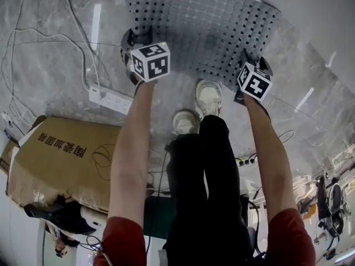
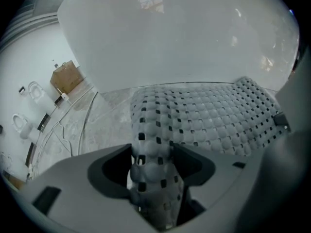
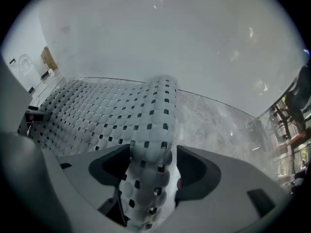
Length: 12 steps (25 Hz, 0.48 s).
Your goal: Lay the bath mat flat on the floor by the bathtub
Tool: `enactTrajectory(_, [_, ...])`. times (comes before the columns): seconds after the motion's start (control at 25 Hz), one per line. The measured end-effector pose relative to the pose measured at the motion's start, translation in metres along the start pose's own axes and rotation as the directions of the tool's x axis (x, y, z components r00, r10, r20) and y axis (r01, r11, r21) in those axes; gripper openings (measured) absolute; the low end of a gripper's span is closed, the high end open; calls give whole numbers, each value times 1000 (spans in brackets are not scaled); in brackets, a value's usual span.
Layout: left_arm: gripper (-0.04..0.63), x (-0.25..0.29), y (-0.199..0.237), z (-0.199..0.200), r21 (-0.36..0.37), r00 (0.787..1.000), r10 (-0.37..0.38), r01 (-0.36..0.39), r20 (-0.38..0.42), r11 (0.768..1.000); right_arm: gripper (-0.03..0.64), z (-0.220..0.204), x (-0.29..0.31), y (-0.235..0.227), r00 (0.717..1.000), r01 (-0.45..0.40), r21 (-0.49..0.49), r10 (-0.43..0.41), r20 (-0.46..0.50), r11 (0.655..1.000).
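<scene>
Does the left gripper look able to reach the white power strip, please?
Probably yes: the power strip lies on open floor beside the left gripper, though the bath mat sits between its jaws.

The bath mat [image 1: 205,26] is pale grey with a grid of dark square holes. The floor [image 1: 55,71] is marbled grey.

Likely a bathroom-fixtures showroom or test space, not a home: a white bathtub [image 2: 184,42] at 12 o'clock on marble-patterned floor [image 1: 50,54], toilet-like fixtures [image 2: 35,92] at 9 o'clock, a power strip [image 1: 111,100] and cardboard box [image 1: 61,159] at 8 o'clock.
</scene>
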<state>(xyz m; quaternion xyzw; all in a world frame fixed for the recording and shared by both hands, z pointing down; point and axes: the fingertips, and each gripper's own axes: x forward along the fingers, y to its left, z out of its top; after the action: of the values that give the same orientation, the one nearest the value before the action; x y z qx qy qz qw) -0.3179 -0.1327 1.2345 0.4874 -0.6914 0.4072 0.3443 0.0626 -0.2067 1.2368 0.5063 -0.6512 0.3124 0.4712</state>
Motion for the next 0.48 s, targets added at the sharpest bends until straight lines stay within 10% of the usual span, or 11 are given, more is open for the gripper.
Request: enactTrajectory(0.48, [331, -41, -11, -16, -91, 998, -48, 43, -48, 995, 339, 9, -30, 7, 998, -55, 11, 55, 24, 998])
